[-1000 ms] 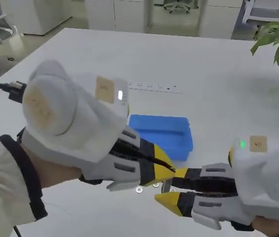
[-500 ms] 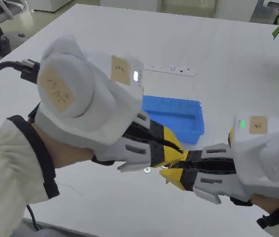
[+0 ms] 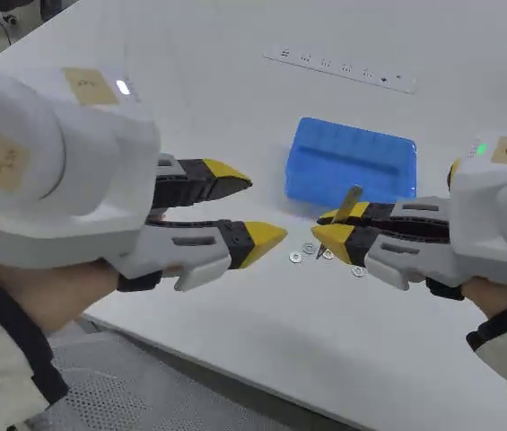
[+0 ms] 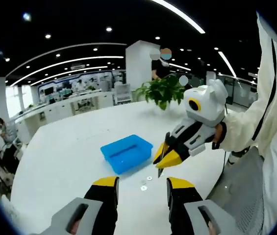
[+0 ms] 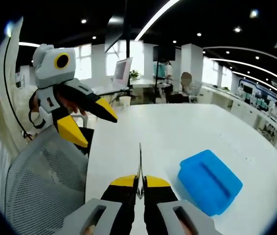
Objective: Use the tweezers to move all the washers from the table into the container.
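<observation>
Here, in the head view, the left gripper [image 3: 251,211], white with black jaws tipped in yellow, enters from 9 o'clock. It hangs above the white table [image 3: 235,81] with its 2 jaws spread wide and nothing between them. The right gripper [image 3: 332,231], of the same build, enters from 3 o'clock. Its 2 jaws are drawn almost together on the slim metal tweezers [image 3: 350,201], clamped near mid-length. One end of the tweezers rises toward 1 o'clock above the jaws; the other slants toward 7 o'clock, down to the table top.

Small silver ring washers [image 3: 296,258], at least 4, lie loose on the table just beside that lower end, between the tips of the 2 grippers. Whether the tweezers touch one cannot be told. The shallow blue rectangular plastic container [image 3: 352,166] stands at 12 o'clock of the washers, near them but apart. A long white power strip [image 3: 343,67] lies farther off at 12 o'clock.

In the left gripper view, the container sits at 11 o'clock of the washers. The right gripper comes in from 2 o'clock, and a green potted plant [image 4: 163,90] stands at 12 o'clock.

In the right gripper view, the tweezers project toward 12 o'clock from the nearly closed jaws, with the container at 4 o'clock. The left gripper is at 10 o'clock, above a grey mesh chair [image 5: 40,181].
</observation>
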Demonstrator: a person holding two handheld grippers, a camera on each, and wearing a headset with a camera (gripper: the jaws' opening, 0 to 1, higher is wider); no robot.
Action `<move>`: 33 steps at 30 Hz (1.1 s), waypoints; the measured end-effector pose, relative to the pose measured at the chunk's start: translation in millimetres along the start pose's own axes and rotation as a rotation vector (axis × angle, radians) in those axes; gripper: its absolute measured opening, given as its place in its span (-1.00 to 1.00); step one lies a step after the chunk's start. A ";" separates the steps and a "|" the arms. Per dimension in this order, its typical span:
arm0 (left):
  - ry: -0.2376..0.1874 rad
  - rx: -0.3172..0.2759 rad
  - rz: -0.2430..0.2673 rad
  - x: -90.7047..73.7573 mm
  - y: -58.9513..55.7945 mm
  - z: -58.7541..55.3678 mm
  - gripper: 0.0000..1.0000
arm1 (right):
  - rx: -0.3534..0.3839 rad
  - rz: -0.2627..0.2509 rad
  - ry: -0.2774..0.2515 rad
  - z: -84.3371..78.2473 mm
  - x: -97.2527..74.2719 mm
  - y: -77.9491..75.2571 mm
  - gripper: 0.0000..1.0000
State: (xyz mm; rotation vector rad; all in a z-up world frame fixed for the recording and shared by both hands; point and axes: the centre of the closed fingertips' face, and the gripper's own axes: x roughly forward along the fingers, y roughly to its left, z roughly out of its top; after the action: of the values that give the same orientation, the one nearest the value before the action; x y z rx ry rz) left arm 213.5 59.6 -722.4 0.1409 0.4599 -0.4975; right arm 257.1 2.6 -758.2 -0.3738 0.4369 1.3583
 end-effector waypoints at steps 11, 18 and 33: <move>-0.092 -0.040 0.320 -7.5 29.9 -27.7 0.58 | 0.078 -0.019 0.012 -15.8 24.6 -23.6 -0.96; -0.149 -0.066 0.354 -6.9 35.0 -22.9 0.75 | 0.091 -0.015 0.016 -25.8 36.4 -22.4 -0.94; -0.094 -0.063 0.355 1.6 32.8 -33.4 0.97 | 0.150 -0.021 -0.003 -32.2 46.5 -27.5 -0.93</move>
State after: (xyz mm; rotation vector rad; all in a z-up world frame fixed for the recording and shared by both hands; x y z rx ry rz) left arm 217.7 95.5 -752.2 0.1346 0.3484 -0.1408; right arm 288.6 21.2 -809.3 -0.2519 0.5277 1.2964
